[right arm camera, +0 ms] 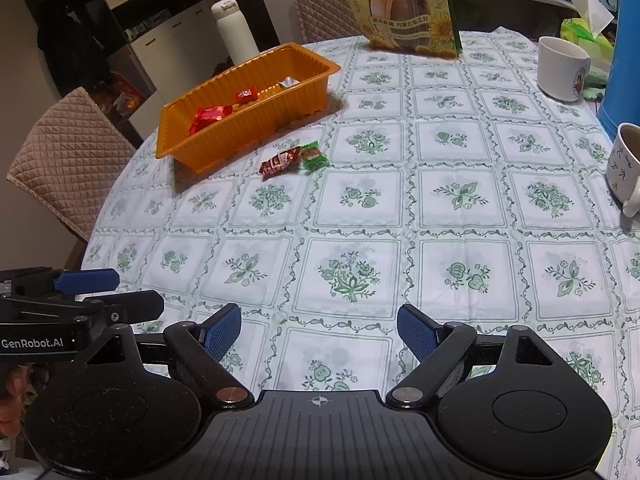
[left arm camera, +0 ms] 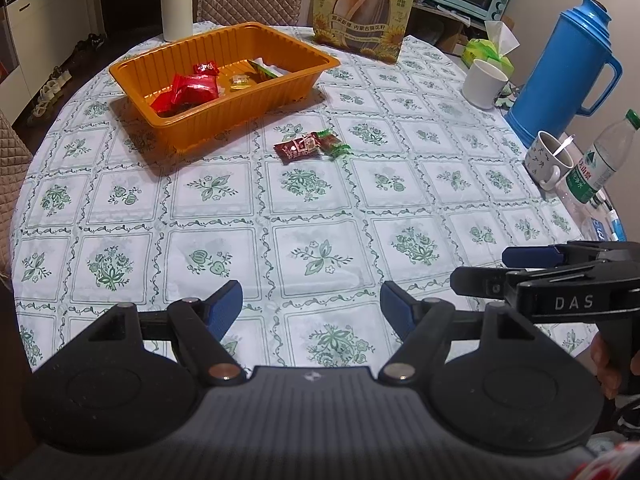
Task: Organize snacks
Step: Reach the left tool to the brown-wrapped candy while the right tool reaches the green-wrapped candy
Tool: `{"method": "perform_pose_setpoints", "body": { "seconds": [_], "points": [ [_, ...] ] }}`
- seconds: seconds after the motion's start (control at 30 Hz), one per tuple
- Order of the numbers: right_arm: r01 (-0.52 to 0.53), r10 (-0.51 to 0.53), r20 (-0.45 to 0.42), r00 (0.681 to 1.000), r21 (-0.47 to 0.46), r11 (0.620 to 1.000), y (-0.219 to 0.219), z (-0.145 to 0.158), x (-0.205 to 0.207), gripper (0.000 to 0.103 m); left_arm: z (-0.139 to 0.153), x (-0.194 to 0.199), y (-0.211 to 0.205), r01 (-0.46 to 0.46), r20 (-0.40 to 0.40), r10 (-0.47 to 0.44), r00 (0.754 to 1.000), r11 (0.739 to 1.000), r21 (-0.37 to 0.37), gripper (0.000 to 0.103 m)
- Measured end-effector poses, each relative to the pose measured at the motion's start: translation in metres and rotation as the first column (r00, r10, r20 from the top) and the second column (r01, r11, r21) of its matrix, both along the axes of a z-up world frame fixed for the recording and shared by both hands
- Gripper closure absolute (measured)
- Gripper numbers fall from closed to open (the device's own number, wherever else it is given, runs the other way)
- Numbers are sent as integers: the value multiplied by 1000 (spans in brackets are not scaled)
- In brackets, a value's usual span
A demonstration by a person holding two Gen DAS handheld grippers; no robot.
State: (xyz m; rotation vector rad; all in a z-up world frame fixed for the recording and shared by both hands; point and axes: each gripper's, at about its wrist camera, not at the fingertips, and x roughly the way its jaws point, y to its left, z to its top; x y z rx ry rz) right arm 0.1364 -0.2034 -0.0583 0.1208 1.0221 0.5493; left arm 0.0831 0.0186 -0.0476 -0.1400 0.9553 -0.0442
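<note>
A: Where do the loose snacks lie?

B: Two wrapped sweets, a brown snack packet (left arm camera: 298, 148) and a green-wrapped candy (left arm camera: 332, 144), lie touching each other on the tabletop (left arm camera: 320, 220), well ahead of both pairs of fingers. The orange tray (left arm camera: 168, 128) stands just beyond them and to the left, with red packets (left arm camera: 188, 90) and a small yellow sweet (left arm camera: 241, 81) already inside.

A: And the fingers?

B: The left gripper (left arm camera: 312, 306) has its fingers spread wide with only tablecloth between them. The right gripper (right arm camera: 320, 330) is the same, wide apart and empty. The two hang side by side near the table's near edge.

A: Anything in the way?

B: Between fingers and sweets there is bare tablecloth. Farther back stands a sunflower seed bag (left arm camera: 364, 4) and a white bottle (left arm camera: 176, 0). Off to the right are a white cup (left arm camera: 484, 82), a blue thermos jug (left arm camera: 568, 68), a patterned mug (left arm camera: 550, 160) and a water bottle (left arm camera: 604, 160).

A: What differs between the views?

B: The left wrist view shows the whole jug and the water bottle; the right wrist view cuts the jug to a blue strip, yet shows a quilted chair (right arm camera: 68, 160) left of the tray.
</note>
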Motion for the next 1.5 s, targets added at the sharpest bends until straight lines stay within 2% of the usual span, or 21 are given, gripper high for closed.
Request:
{"method": "perform_pose_setpoints", "body": {
  "seconds": [0.47, 0.77, 1.13, 1.3, 1.5],
  "points": [
    [16, -16, -26, 1000, -10, 1000, 9, -9, 25, 18, -12, 29, 10, 20, -19, -20, 1000, 1000, 22, 30],
    [23, -24, -24, 999, -67, 997, 21, -25, 43, 18, -28, 59, 15, 64, -9, -63, 998, 993, 95, 30],
    [92, -92, 3, 996, -50, 994, 24, -38, 73, 18, -53, 113, 10, 135, 43, -144, 989, 975, 175, 31],
    [117, -116, 16, 993, -43, 992, 26, -43, 89, 18, -61, 140, 10, 155, 57, -169, 984, 968, 199, 39],
    [135, -134, 24, 991, -41, 990, 29, -48, 106, 18, -70, 164, 6, 190, 62, -208, 976, 956, 222, 41]
  ]
}}
